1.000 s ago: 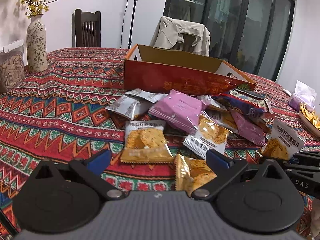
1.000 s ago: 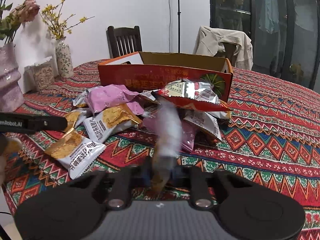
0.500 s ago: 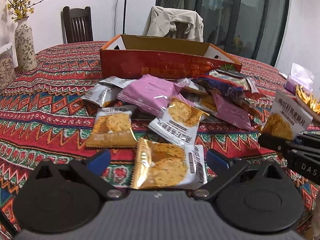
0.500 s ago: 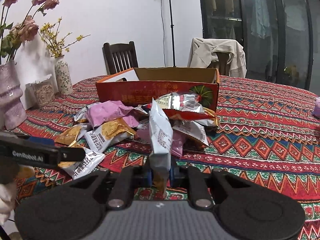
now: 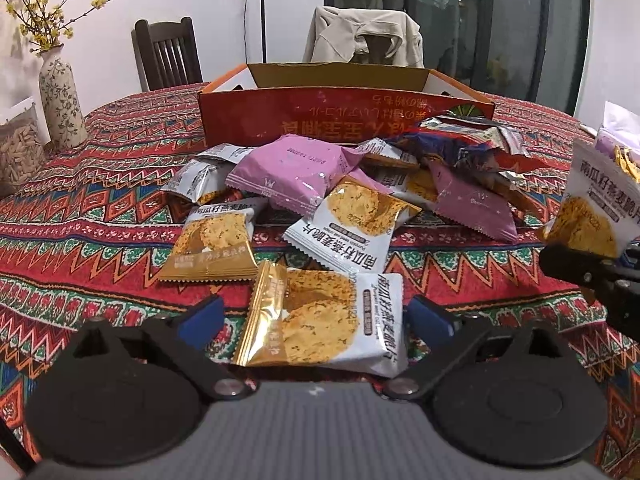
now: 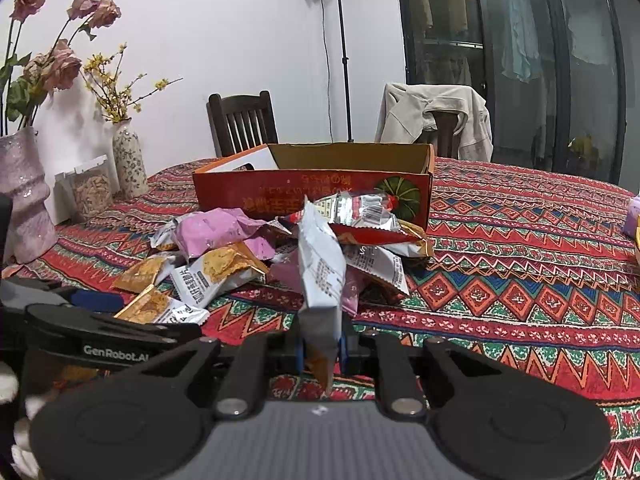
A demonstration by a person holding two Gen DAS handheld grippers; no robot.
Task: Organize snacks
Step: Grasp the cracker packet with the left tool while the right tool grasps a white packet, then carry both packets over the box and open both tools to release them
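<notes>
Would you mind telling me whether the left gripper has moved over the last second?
Yes. The left gripper has advanced toward the red box, which looms larger, and its open fingers now flank the nearest cracker packet.

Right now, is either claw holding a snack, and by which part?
Right claw pinches a white cracker packet near its bottom end. Left claw is open, straddling a packet, holding nothing.

Patterned red tablecloth (image 5: 80, 208), speckled vase (image 5: 60, 100) of yellow blossoms, clear container of dried pieces (image 6: 90, 190) just beside it, pink vase (image 6: 24, 196) with faded roses, dark wooden chair (image 6: 242, 122), beige jacket (image 5: 364, 36) draped over another chair, light stand (image 6: 340, 40), dark glass doors (image 6: 540, 60)
</notes>
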